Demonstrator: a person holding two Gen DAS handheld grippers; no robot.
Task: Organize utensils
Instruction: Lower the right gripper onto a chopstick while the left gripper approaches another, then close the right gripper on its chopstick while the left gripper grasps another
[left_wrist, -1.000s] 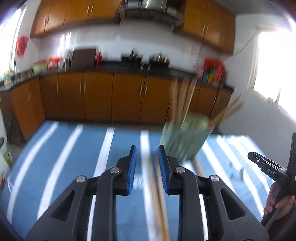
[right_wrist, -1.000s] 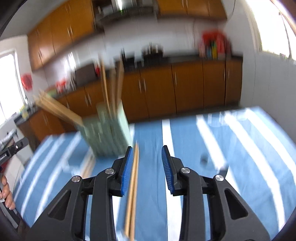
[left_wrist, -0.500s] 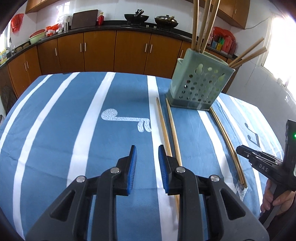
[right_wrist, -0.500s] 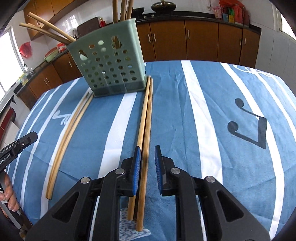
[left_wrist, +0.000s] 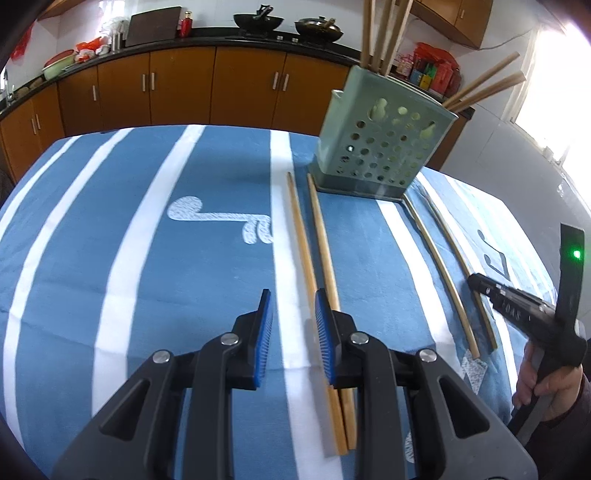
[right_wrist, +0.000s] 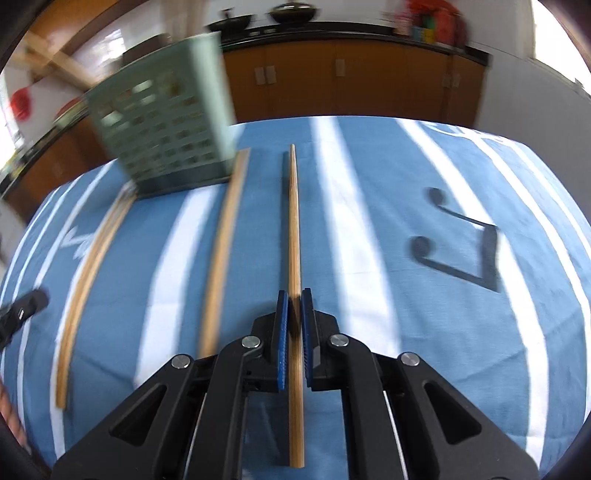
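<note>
Bamboo chopstick — long, slim, pale tan — lay straight ahead between the right gripper jaws, which were clamped on it above the blue striped surface. The step in hand looked like picking it up; next it would need tipping upright and carrying to the green perforated holder, where others already stood. The left gripper hovered with jaws apart beside two chopsticks lying loose — untouched
</note>
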